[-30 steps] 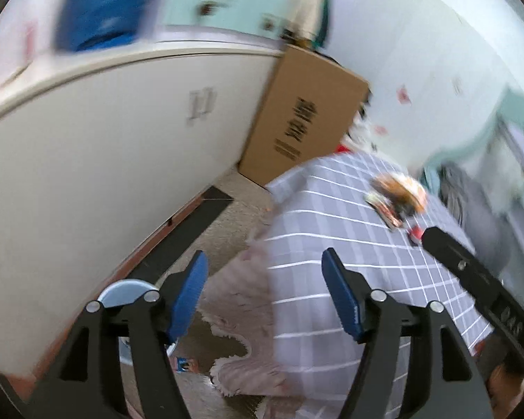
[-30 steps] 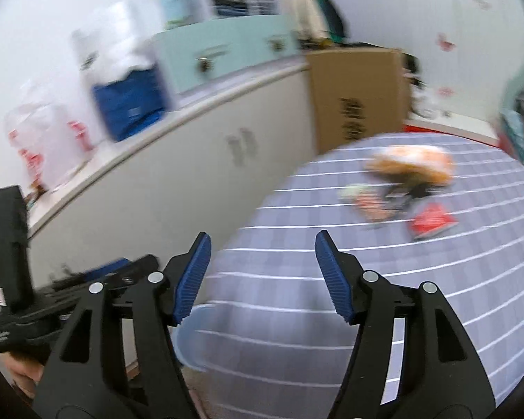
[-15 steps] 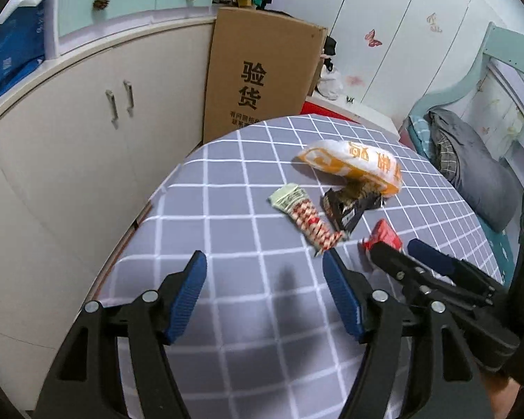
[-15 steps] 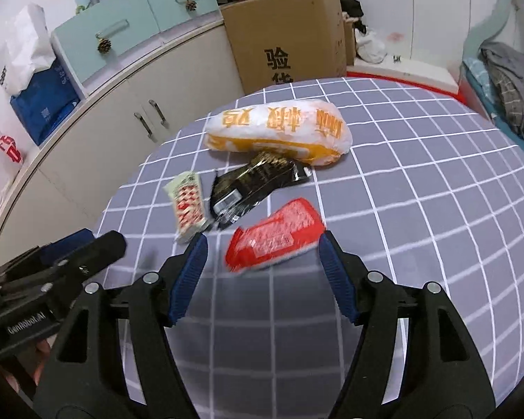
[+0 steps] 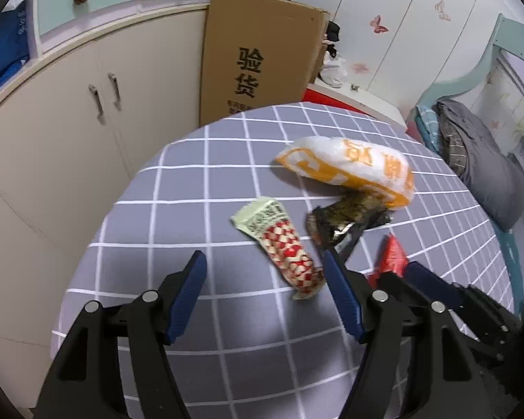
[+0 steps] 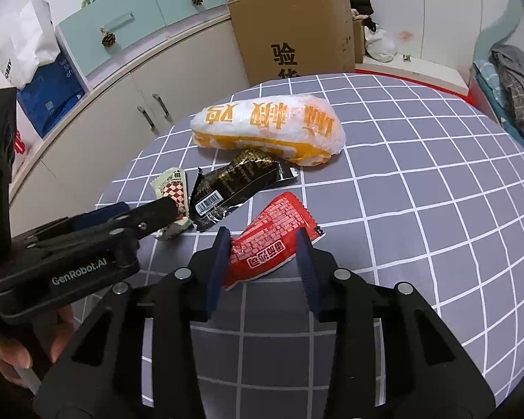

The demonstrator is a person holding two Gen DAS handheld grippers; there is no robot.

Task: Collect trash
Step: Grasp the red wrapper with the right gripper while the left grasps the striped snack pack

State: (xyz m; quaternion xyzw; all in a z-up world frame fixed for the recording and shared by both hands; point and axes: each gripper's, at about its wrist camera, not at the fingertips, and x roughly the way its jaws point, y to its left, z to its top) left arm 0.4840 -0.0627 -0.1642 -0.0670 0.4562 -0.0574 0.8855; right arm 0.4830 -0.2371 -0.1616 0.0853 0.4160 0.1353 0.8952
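Tongs right (image 6: 262,244) straddling red wrapper (image 6: 272,237) | left tongs (image 5: 265,276) spread

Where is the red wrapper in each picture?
Left wrist view: the red wrapper peeks out at lower right, partly hidden behind the tongs.
Right wrist view: the red wrapper lies at center, between the right tongs.
Shared landmark: the black wrapper beside it.

A round table (image 6: 419,209) covered in a grey cloth with white grid lines carries four pieces of litter near its far edge. A big white and orange bag (image 6: 269,132) lies furthest back, with a black wrapper (image 6: 237,181) touching its front side. A green and red checked wrapper (image 5: 279,244) lies just left of the black one, and a red wrapper (image 6: 272,241) lies nearest.
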